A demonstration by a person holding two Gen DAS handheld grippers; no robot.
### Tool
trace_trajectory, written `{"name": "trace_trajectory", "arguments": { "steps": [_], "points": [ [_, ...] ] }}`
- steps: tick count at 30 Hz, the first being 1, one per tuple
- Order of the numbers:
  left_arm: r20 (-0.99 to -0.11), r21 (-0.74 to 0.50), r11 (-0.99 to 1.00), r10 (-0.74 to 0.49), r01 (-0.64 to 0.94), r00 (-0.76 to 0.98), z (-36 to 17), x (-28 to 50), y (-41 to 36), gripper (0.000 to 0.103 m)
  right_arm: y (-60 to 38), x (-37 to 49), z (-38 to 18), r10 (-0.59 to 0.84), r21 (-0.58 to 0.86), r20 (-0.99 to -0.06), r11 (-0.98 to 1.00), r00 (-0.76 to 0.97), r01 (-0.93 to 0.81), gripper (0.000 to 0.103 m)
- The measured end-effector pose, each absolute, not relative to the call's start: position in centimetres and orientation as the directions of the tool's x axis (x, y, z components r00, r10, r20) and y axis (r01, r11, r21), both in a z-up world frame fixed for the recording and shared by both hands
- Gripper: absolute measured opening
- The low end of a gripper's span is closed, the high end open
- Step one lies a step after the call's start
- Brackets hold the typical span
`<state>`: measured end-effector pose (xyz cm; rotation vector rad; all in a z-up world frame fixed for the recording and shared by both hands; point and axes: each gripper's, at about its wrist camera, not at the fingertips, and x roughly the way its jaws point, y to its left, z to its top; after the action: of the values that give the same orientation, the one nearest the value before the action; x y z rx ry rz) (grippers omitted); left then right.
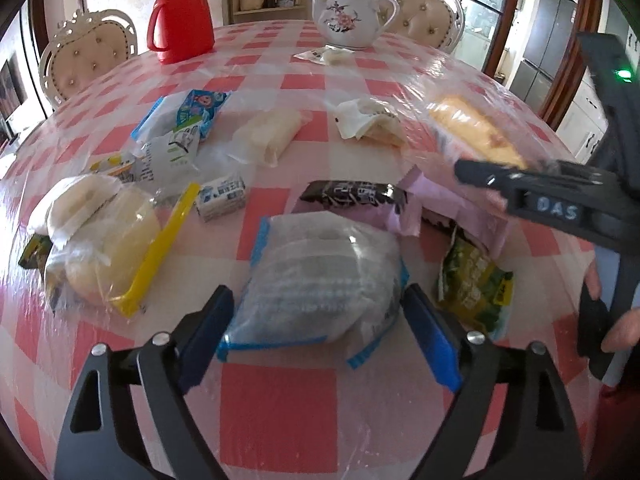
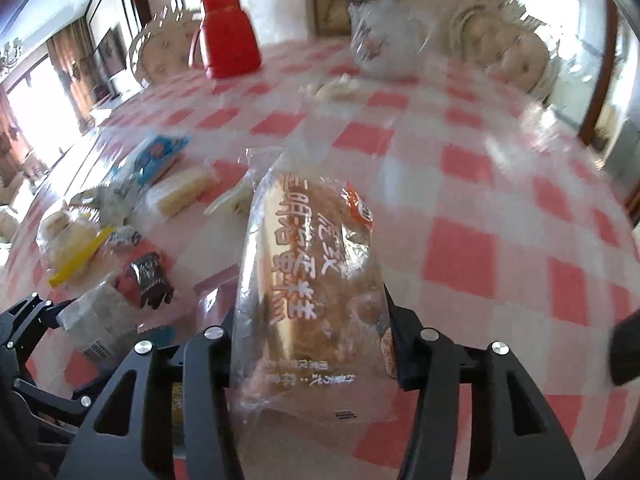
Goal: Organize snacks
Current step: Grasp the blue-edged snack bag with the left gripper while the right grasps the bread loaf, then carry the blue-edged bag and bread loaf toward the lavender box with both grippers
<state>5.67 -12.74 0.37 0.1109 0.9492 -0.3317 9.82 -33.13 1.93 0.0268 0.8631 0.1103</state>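
the right gripper [image 2: 308, 320], clamped on the slippery cake packet [image 2: 312, 264], may drop it onto the table's [image 2: 460, 256] middle (left gripper [image 1: 318, 320] apart around a blue-edged packet [image 1: 320, 276]).

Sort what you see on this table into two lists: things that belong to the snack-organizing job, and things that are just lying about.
Belong to the job:
- sandwich cake packet, clamped in the right gripper
- blue-edged clear packet between the open fingers of the left gripper
- green snack bag
- black-wrapped bar
- yellow-edged bun bag

Just lying about:
- red thermos
- floral teapot
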Motion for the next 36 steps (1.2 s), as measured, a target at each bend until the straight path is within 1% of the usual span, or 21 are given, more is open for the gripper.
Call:
{"name": "trace_trajectory", "arguments": {
  "steps": [2,5,9,13,17,22,27,36],
  "points": [
    [-0.798,-0.027,0.944,-0.218,0.328,0.561,0.6,5.4,-12.8,0.062,-33.8,9.1,3.0,0.110,0.088,-0.723,0.994,0.682,-0.067,0.050],
    [-0.784,0.008,0.949,-0.189,0.314,0.592,1.0,4.6,-12.7,0.058,-34.2,8.0,4.1,0.069,0.070,-0.683,0.997,0.727,-0.028,0.050],
    [-0.753,0.049,0.960,-0.147,0.277,0.641,2.0,3.0,-11.8,0.058,-34.5,6.9,4.7,0.047,0.077,-0.660,0.997,0.750,0.005,0.050],
    [-0.743,0.080,0.967,-0.104,0.242,0.661,2.1,1.1,-10.5,0.058,-33.6,5.6,4.9,0.062,0.082,-0.655,0.997,0.753,-0.010,0.050],
    [-0.752,0.075,0.975,-0.083,0.210,0.654,1.7,-0.9,-8.3,0.058,-31.5,4.0,4.9,0.118,0.101,-0.655,0.993,0.746,-0.068,0.050],
    [-0.730,0.130,0.982,0.000,0.139,0.684,2.1,-3.7,-5.4,0.058,-27.3,1.2,4.7,0.182,0.100,-0.660,0.983,0.729,-0.155,0.050],
    [-0.713,0.177,0.983,0.096,0.046,0.695,2.6,-6.2,-1.2,0.058,-21.8,-1.4,3.9,0.239,0.078,-0.689,0.963,0.684,-0.258,0.050],
    [-0.693,0.222,0.972,0.210,-0.073,0.689,3.5,-11.5,5.9,0.058,-12.4,-5.4,2.6,0.302,0.028,-0.742,0.906,0.599,-0.422,0.050]
  ]
}}
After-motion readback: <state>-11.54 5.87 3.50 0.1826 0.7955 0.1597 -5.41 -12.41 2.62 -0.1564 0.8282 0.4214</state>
